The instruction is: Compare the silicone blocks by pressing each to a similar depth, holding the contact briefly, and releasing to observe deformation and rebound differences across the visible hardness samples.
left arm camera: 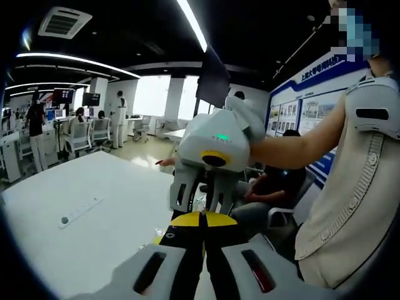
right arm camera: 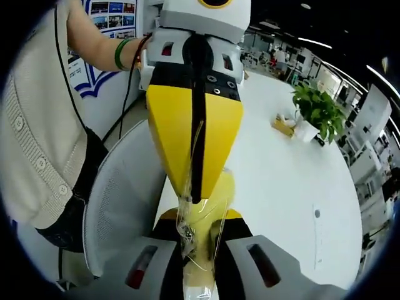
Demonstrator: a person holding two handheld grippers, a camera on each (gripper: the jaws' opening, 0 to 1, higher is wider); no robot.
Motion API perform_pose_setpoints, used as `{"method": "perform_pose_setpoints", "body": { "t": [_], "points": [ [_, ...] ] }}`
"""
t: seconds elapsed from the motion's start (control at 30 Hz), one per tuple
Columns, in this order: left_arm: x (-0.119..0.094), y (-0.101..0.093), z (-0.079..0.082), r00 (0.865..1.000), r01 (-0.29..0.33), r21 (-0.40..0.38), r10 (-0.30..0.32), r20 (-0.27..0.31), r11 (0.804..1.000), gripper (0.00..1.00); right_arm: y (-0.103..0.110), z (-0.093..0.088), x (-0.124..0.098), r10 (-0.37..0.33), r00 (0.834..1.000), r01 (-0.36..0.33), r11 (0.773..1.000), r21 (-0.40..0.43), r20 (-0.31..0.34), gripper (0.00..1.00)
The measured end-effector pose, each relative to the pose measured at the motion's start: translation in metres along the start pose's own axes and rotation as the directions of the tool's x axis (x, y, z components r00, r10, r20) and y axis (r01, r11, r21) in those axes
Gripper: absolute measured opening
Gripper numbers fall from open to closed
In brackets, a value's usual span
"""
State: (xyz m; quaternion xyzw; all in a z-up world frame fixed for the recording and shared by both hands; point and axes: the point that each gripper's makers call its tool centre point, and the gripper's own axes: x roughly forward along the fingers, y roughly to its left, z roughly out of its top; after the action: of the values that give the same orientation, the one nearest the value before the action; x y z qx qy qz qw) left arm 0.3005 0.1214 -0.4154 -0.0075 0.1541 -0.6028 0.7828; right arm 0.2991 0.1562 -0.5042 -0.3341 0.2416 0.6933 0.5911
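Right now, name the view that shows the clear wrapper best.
Right gripper view: the wrapper, with something yellow inside, runs from the left tool's tip toward the camera. The left gripper view catches a glint of it.

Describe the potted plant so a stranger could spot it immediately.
In the right gripper view, look across the large white table toward its far right edge. There stands the potted plant, bushy green leaves in a small white pot, with a low tan object lying beside it. It is the only leafy green thing on the table.
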Motion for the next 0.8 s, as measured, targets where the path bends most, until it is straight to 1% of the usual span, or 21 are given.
{"method": "perform_pose_setpoints", "body": {
  "t": [0.03,0.07,0.13,0.17,0.23,0.27,0.4,0.8],
  "points": [
    [-0.0001,-0.0003,0.0001,1.000,-0.001,0.002,0.001,0.000,1.000,0.00,-0.0012,0.0003,-0.0001,-0.012,1.000,0.012,1.000,-0.016,0.001,0.04],
    [-0.0003,-0.0010,0.0002,1.000,-0.001,0.003,0.001,-0.001,1.000,0.00,-0.0005,0.0002,-0.0007,-0.002,1.000,0.002,1.000,-0.004,-0.002,0.04],
    [-0.0005,-0.0016,0.0004,1.000,0.000,0.003,0.000,-0.002,1.000,0.00,-0.0012,0.0005,-0.0009,-0.008,1.000,0.008,1.000,-0.013,0.001,0.04],
    [-0.0006,-0.0017,0.0005,1.000,-0.001,0.005,0.001,-0.002,1.000,0.00,0.0000,0.0001,-0.0009,-0.001,1.000,0.001,1.000,-0.004,-0.004,0.04],
    [-0.0006,-0.0023,0.0000,1.000,-0.001,0.007,0.002,-0.005,1.000,0.00,-0.0003,-0.0003,-0.0007,-0.007,1.000,0.007,1.000,-0.019,-0.008,0.04],
    [-0.0006,-0.0025,-0.0003,1.000,-0.002,0.007,0.002,-0.005,1.000,0.00,0.0007,-0.0007,-0.0008,-0.003,1.000,0.003,1.000,-0.010,-0.012,0.05],
    [-0.0008,-0.0034,-0.0003,1.000,-0.003,0.010,0.003,-0.006,1.000,0.00,0.0000,-0.0009,-0.0012,-0.006,1.000,0.005,1.000,-0.023,-0.015,0.05],
    [-0.0013,-0.0033,-0.0012,1.000,-0.005,0.009,0.005,-0.006,1.000,0.00,0.0009,-0.0020,-0.0003,0.006,1.000,-0.006,1.000,-0.019,-0.030,0.05]
  ]
}}
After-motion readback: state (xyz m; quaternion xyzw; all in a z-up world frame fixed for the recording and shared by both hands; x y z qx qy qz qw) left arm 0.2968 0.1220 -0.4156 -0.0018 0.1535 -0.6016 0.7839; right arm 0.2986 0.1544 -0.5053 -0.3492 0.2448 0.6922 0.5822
